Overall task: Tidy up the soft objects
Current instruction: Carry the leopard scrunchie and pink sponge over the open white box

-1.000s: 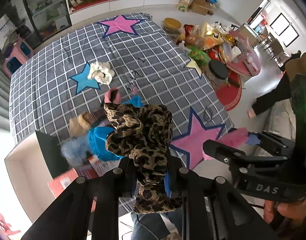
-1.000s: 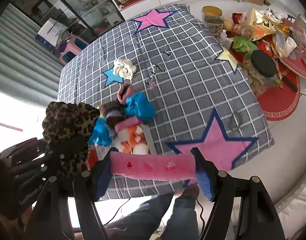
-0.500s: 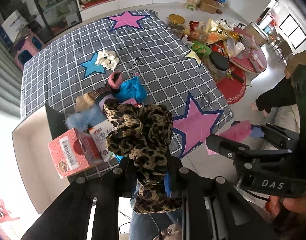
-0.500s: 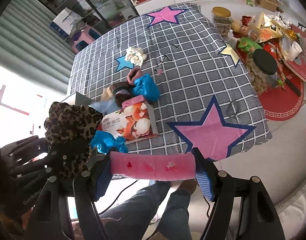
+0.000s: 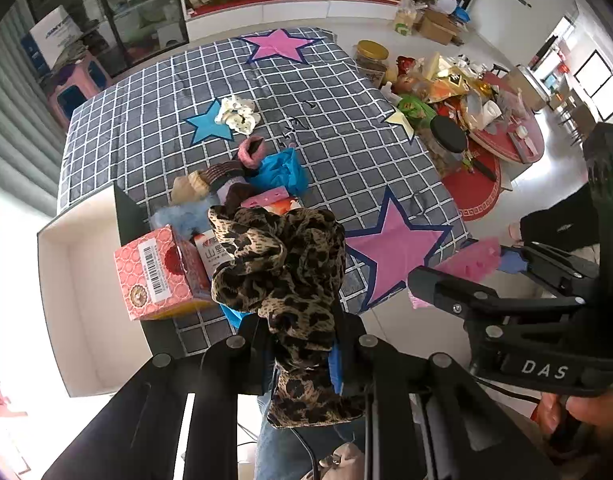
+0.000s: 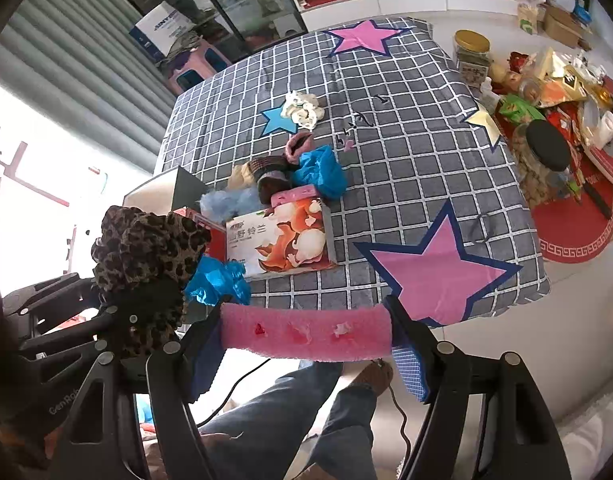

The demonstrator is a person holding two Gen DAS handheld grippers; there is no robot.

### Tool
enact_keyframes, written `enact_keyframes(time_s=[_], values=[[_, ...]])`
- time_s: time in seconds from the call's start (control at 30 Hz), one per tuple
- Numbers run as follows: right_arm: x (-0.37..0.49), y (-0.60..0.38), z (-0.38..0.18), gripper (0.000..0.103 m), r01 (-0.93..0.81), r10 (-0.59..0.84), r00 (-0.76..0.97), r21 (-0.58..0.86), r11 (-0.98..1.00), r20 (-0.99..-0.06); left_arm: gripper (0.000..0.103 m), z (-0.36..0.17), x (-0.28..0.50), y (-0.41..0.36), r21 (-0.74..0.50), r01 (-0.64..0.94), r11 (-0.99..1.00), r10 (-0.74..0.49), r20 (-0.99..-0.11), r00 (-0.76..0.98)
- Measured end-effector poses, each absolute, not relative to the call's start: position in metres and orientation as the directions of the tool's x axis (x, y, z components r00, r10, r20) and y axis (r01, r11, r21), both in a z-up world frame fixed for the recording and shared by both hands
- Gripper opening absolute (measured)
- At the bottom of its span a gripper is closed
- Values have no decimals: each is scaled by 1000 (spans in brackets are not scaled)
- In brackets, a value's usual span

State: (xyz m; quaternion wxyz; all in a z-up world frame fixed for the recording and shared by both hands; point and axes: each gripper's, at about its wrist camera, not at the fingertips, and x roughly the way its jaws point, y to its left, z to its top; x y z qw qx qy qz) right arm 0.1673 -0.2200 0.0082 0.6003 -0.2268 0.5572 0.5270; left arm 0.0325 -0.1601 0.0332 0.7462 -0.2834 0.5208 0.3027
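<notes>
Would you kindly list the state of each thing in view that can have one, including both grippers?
left gripper: shut on the leopard-print scrunchie.
right gripper: shut on the pink sponge, held across its ends.
white box: open, at the table's near corner.
white scrunchie: loose on the checked cloth.
black-lidded jar: lid on.
gold-lidded jar: lid on.

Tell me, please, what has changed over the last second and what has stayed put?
Both grippers have pulled back from the grey checked star-patterned bedspread, so it looks smaller. The left gripper still clamps the leopard-print fabric scrunchie; the right gripper still grips the pink sponge strip. The pile of soft items has not moved.
</notes>
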Motion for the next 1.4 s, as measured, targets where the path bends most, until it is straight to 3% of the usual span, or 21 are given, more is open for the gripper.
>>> enact_keyframes(time_s=[1.4], values=[[160,-223,24,74,-914,404,-172,298,275,-899,23,40,12,-169,-115,-797,592,208,-934,289]])
